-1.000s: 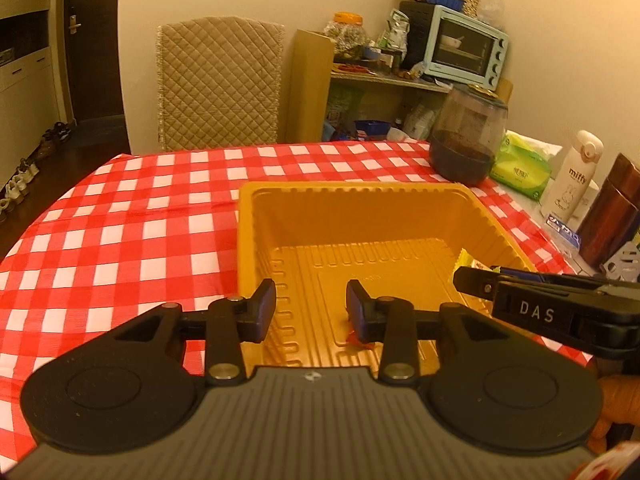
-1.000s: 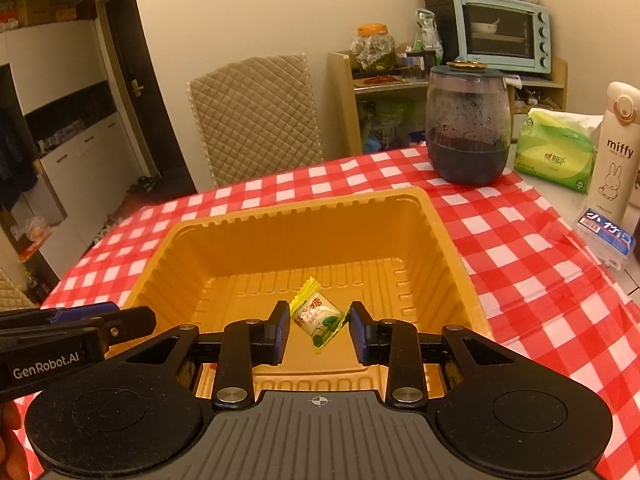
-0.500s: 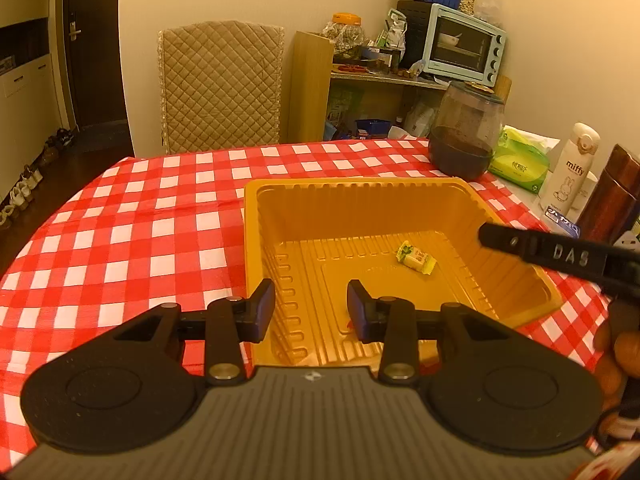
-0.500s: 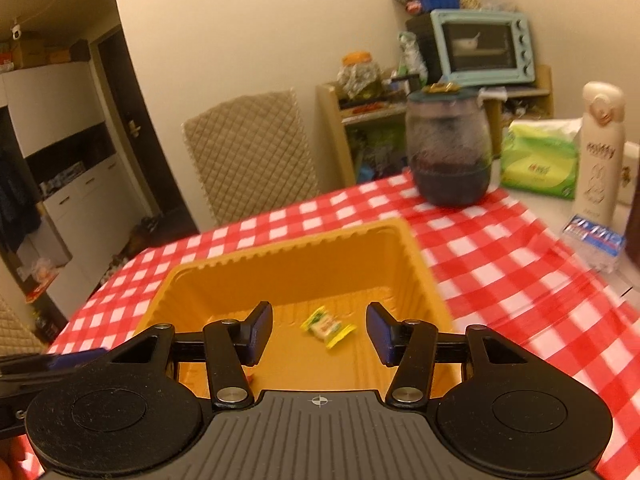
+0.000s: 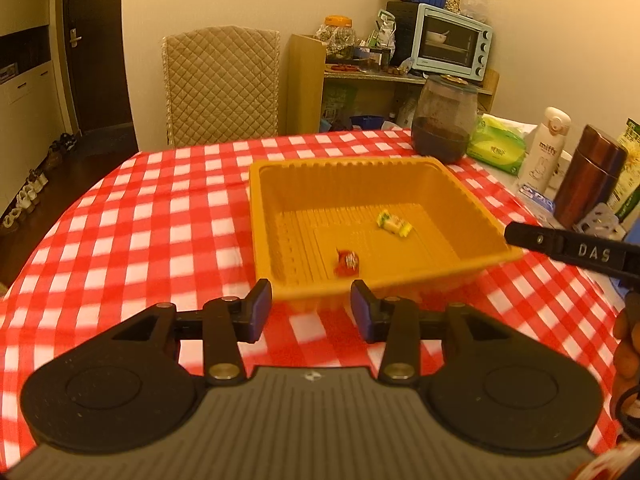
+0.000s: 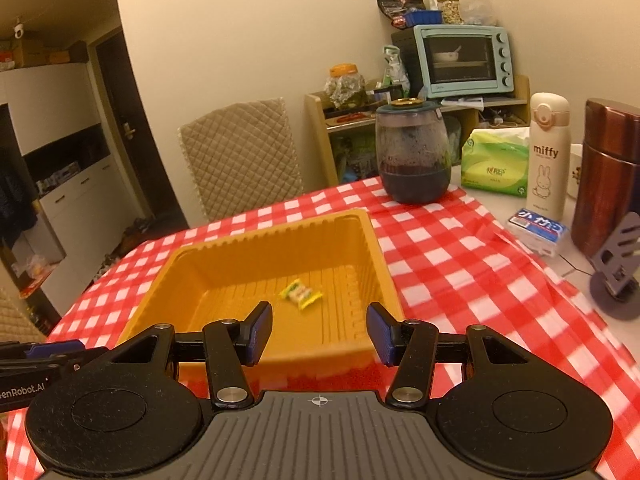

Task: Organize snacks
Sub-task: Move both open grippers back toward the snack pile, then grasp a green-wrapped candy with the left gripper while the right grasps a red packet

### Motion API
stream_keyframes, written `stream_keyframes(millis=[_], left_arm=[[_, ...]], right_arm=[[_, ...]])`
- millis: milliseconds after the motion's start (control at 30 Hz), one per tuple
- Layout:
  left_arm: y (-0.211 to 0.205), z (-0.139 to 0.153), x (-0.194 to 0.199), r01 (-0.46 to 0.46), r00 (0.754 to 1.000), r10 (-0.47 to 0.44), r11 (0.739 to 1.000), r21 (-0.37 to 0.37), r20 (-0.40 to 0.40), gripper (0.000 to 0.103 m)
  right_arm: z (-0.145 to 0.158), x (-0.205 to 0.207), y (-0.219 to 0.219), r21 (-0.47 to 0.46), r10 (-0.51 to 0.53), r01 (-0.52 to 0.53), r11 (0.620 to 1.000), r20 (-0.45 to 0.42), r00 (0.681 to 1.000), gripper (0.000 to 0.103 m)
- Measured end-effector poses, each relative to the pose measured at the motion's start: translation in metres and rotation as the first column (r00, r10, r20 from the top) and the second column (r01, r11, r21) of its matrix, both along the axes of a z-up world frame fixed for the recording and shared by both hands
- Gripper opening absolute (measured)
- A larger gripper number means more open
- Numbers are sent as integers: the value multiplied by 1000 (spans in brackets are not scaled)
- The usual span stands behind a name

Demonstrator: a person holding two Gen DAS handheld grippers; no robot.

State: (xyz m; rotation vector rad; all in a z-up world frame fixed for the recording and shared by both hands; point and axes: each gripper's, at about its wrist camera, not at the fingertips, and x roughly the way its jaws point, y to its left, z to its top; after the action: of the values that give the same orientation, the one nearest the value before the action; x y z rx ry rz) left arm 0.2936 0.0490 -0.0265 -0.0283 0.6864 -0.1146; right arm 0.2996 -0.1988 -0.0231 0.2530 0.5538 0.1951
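Since both sweets already lie loose on the ribbed floor of the orange tray (image 5: 472, 200), the red-wrapped candy (image 5: 347, 261) near the front wall and the yellow-green wrapped candy (image 5: 394, 224) a little further in, well apart from each other, my worry now is the tray itself. It looks like thin moulded plastic sitting on the red checked tablecloth (image 5: 160, 220), so I judge a nudge from either tool could slide it or tip its near edge and scatter what is inside.

My left gripper (image 5: 311, 311) hangs just in front of the tray's near rim, its jaws easing apart with nothing between them. My right gripper (image 6: 319, 330) sits over the near right corner, fingers spread and empty; in the right wrist view the yellow-green candy shows between them but beyond them, untouched. Both views are slightly smeared, so judging clearance to the rim is harder.

Further out, the dark glass jar (image 6: 412, 156) stands behind the tray, with the tissue pack (image 6: 494, 162), the miffy bottle (image 6: 547, 156) and the brown flask (image 6: 608, 176) crowded at the right. I see no other snacks on the cloth, and a wide swing to fetch one could knock those upright bottles.
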Motion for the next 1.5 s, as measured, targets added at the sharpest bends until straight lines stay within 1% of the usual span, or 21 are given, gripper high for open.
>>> stream_keyframes(millis=[133, 300, 400, 500, 600, 767, 900, 1000, 1067, 1233, 1300, 1400, 1500], left_arm=[[2, 1, -31, -15, 1000, 15, 1000, -8, -9, 41], [5, -1, -72, -35, 999, 35, 999, -11, -12, 42], [6, -7, -97, -51, 998, 51, 999, -12, -22, 42], [8, -15, -118, -65, 997, 64, 998, -13, -37, 42], [10, -24, -136, -83, 995, 83, 997, 3, -54, 42], [21, -35, -160, -132, 989, 131, 991, -4, -67, 42], [30, -47, -173, -152, 985, 151, 988, -2, -87, 42], [38, -53, -177, -163, 982, 163, 987, 8, -100, 42], [44, -54, -178, -178, 979, 178, 984, 6, -98, 42], [54, -57, -175, -213, 973, 210, 977, -20, -97, 45], [57, -59, -174, -222, 971, 217, 975, -32, -104, 46], [59, -62, -173, -227, 969, 222, 973, -36, -112, 46], [60, -64, -172, -236, 966, 229, 971, -46, -117, 48]], right_arm=[[4, -28, -1, -9, 16, -16, 1000, 11, 1000, 53], [0, -65, -5, -7, 30, -30, 1000, -4, 1000, 53], [-7, -89, -3, -30, 47, -47, 998, -16, 999, 53], [-18, -115, -1, -33, 65, -66, 997, -38, 997, 53], [-28, -139, 4, -26, 85, -87, 996, -67, 994, 53], [-40, -172, 24, -22, 135, -137, 990, -90, 987, 53], [-48, -189, 48, 0, 213, -214, 977, -118, 970, 53], [-54, -194, 65, 8, 254, -255, 967, -127, 959, 53], [-58, -194, 74, 6, 261, -263, 965, -135, 956, 53], [-68, -178, 86, 36, 247, -244, 969, -182, 952, 53], [-71, -173, 90, 34, 235, -233, 972, -192, 953, 53], [-76, -167, 94, 46, 227, -223, 974, -214, 950, 53], [-80, -165, 104, 13, 229, -231, 973, -210, 951, 53]])
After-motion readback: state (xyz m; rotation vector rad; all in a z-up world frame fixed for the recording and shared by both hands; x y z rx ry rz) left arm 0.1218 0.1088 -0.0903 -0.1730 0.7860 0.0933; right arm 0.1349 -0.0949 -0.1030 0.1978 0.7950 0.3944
